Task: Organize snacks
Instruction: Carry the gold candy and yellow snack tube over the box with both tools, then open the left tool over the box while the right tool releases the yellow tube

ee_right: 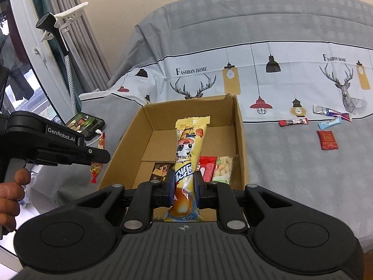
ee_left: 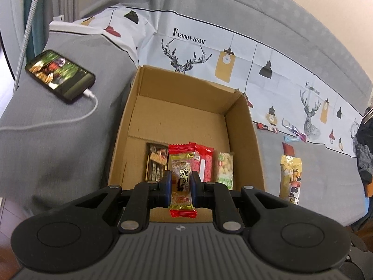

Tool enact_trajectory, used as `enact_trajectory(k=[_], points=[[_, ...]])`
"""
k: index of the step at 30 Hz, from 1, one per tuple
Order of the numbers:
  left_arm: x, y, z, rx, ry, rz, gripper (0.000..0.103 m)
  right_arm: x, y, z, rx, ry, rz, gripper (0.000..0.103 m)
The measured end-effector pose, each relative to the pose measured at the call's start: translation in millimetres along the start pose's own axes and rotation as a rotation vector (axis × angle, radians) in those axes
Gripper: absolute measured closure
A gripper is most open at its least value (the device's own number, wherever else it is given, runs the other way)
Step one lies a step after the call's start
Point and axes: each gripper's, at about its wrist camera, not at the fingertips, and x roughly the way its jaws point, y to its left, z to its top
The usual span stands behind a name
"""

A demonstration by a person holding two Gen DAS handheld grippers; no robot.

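My left gripper (ee_left: 181,177) is shut on a red-and-gold snack packet (ee_left: 181,161), held upright over the near edge of an open cardboard box (ee_left: 242,126). In the box's near end lie a dark packet (ee_left: 157,163), a red packet (ee_left: 206,163) and a green-and-white puffed snack packet (ee_left: 225,169). My right gripper (ee_right: 184,177) is shut on the lower part of a long yellow snack packet (ee_right: 190,140), which points out over the box (ee_right: 240,126). In the right wrist view the left gripper (ee_right: 102,157) hangs left of the box with its packet (ee_right: 97,166).
The box sits on a bed with a grey and white printed cover (ee_right: 279,163). Several small loose snack packets (ee_right: 327,140) lie on it to the right. A phone (ee_left: 60,77) on a white cable lies left of the box. A person's hand (ee_right: 11,191) holds the left gripper.
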Motion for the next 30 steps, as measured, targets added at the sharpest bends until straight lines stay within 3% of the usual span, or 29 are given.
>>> enact_trajectory(k=[12,30], points=[[50,-3,38,0.042,0.039,0.042,0.085,53,-10,23,0.006,0.028,0.010,0.086],[117,-1,56,0.069,0.148,0.074,0.085,110,-23,36,0.014,0.091,-0.003,0.086]])
